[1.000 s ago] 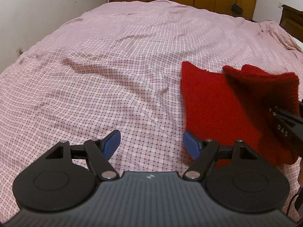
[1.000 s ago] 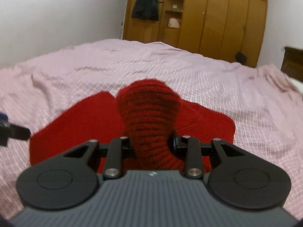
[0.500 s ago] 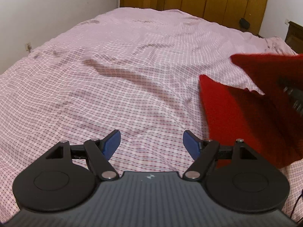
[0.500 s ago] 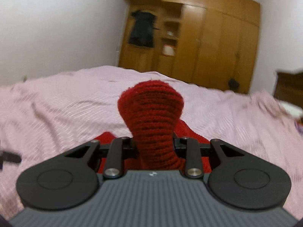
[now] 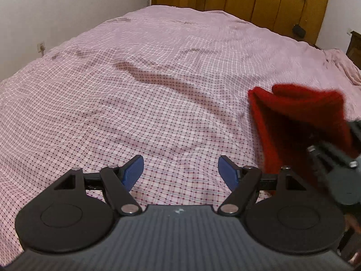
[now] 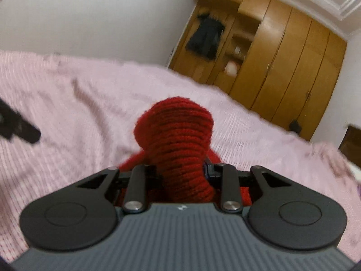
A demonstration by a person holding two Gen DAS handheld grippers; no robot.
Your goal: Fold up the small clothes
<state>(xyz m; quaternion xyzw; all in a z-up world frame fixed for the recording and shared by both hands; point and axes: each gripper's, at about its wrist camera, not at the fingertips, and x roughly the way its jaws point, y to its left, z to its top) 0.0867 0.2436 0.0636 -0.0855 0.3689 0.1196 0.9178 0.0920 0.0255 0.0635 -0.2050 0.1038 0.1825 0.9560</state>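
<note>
Two grippers differ: right gripper [image 6: 182,176] pinches the red knitted garment [image 6: 180,149] to carry its fold; left gripper [image 5: 180,171] hangs spread over the pink checked bedspread [image 5: 135,90].

2 wrist fisheyes, low over bed [image 5: 158,72], facing wardrobe [image 6: 282,67]

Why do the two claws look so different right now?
The left claw is wide open with nothing between its blue pads, only checked bedsheet beneath. The right claw is squeezed shut on a bunched-up red knitted cloth, so its pads are mostly hidden. The left claw points down at the bed; the right claw points more level, toward the wooden wardrobe. Both share the same black arms and grey ribbed body.
</note>
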